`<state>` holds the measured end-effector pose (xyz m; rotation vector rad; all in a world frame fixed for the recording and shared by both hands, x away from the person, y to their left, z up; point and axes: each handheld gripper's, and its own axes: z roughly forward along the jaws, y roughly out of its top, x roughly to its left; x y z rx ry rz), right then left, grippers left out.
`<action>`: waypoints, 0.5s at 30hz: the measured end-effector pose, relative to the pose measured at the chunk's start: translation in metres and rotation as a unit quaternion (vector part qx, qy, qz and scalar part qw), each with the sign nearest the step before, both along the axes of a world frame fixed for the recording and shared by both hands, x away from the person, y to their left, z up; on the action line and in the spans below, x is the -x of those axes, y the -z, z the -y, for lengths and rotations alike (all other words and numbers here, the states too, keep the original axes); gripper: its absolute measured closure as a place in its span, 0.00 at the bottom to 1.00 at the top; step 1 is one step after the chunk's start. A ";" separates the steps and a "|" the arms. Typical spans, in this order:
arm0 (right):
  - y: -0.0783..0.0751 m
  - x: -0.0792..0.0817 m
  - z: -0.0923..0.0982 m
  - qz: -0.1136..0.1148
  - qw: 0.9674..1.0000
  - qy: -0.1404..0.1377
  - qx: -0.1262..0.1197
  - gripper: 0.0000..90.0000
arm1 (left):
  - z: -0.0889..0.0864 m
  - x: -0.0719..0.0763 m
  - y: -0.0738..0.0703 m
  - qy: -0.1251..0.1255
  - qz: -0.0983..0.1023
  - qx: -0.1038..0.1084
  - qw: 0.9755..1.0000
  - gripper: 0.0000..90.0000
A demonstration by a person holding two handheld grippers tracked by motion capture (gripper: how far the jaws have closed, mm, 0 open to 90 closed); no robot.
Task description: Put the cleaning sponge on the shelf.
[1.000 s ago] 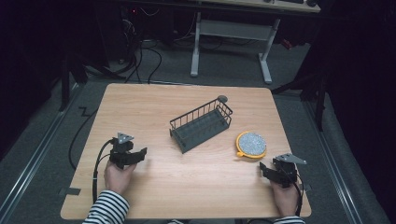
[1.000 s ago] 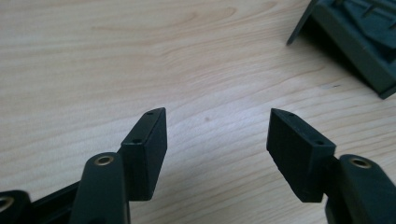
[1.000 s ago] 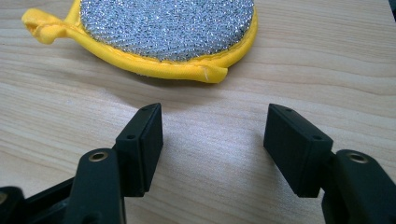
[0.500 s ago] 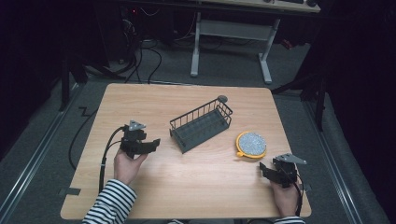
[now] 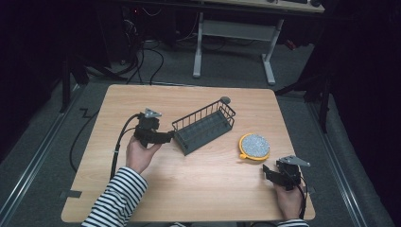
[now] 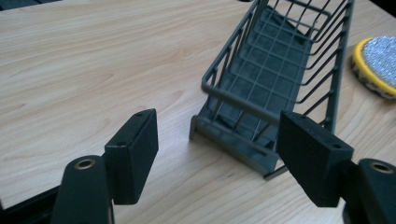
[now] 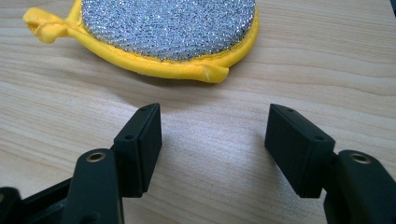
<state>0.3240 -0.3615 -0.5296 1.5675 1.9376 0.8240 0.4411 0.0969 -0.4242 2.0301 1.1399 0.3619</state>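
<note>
Grey wire basket (image 5: 204, 126) sat mid-table, its near end just ahead of the left gripper (image 5: 166, 137), whose jaws had just been opening, nothing between them. Right gripper (image 5: 268, 172) was spread and empty near the yellow-rimmed scrubber (image 5: 254, 146).

Tabletop (image 5: 198, 189) evenly lit from above; surroundings dark; soft shadows; close views sharp, no glare.

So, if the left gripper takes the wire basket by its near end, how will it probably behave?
The wire basket looks rigid, thin rods on a solid base, so it should probably keep its shape. It seems light for its size, being mostly open. Held at one end by the open left gripper, the long body may tilt or swing.
</note>
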 end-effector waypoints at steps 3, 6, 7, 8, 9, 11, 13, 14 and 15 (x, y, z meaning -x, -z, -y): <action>0.000 0.000 0.000 0.000 1.000 0.000 0.000 0.41 | 0.005 -0.006 -0.005 -0.002 0.001 -0.003 1.000 0.34; 0.000 0.000 0.000 -0.001 1.000 0.000 0.001 0.41 | 0.008 -0.013 -0.008 -0.006 -0.006 -0.002 1.000 0.33; 0.000 0.000 0.000 -0.001 1.000 0.000 0.000 0.40 | 0.010 -0.015 -0.008 -0.006 -0.007 -0.002 1.000 0.33; 0.000 0.000 0.000 -0.001 1.000 -0.001 0.000 0.40 | 0.011 -0.018 -0.008 -0.005 -0.010 0.002 1.000 0.33; 0.000 0.000 0.000 0.000 1.000 0.000 0.000 0.40 | 0.013 -0.020 -0.008 -0.006 -0.014 0.000 1.000 0.33; 0.000 0.000 0.000 -0.001 1.000 -0.001 0.000 0.40 | 0.017 -0.022 -0.007 -0.006 -0.013 -0.008 1.000 0.33; 0.000 0.000 0.000 -0.001 1.000 -0.001 0.000 0.40 | 0.020 -0.025 -0.005 -0.004 -0.016 -0.016 1.000 0.33; 0.000 0.000 0.000 -0.001 1.000 -0.001 0.000 0.40 | 0.022 -0.027 -0.004 -0.005 -0.019 -0.020 1.000 0.33; 0.000 0.000 0.000 -0.001 1.000 -0.001 0.000 0.40 | 0.024 -0.028 -0.004 -0.006 -0.022 -0.023 0.999 0.33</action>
